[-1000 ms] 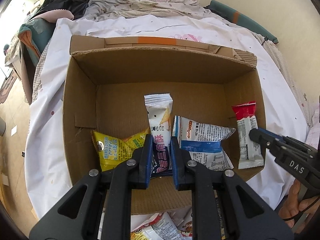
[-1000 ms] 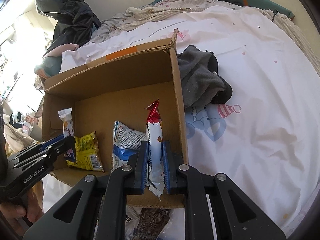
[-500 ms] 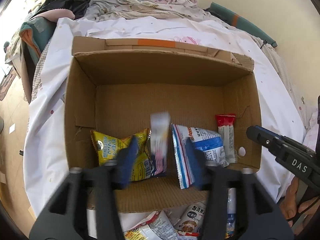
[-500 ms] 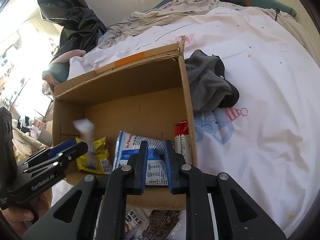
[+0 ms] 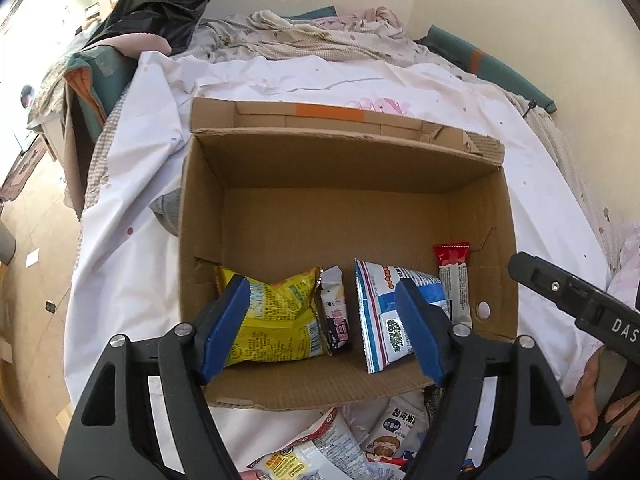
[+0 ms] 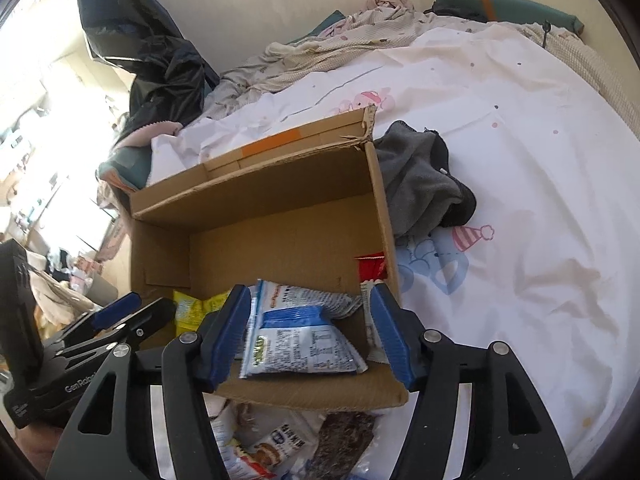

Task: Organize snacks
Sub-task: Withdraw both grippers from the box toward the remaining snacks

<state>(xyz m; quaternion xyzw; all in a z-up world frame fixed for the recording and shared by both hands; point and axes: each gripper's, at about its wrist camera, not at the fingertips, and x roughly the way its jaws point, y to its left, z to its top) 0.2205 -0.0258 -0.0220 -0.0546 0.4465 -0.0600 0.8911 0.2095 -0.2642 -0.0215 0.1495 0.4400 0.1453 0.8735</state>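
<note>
An open cardboard box (image 5: 340, 168) lies on the bed. Inside it, along the near wall, stand a yellow packet (image 5: 276, 312), a small white and purple packet (image 5: 334, 312), a blue and white packet (image 5: 386, 316) and a red-topped bar (image 5: 452, 276). My left gripper (image 5: 322, 328) is open and empty above the box's near edge. My right gripper (image 6: 310, 334) is open and empty over the box's right end, with the blue and white packet (image 6: 300, 332) and the red-topped bar (image 6: 370, 266) beyond it. Each gripper shows at the edge of the other's view.
Several loose snack packets (image 5: 340, 448) lie on the white sheet in front of the box, also in the right wrist view (image 6: 280, 440). A grey garment (image 6: 420, 184) lies right of the box. Rumpled bedding (image 5: 320, 36) and a black bag (image 5: 160, 4) are behind.
Both grippers have opened and pulled back. The white and purple packet left my left gripper and the red-topped bar left my right gripper; both now stand in the box.
</note>
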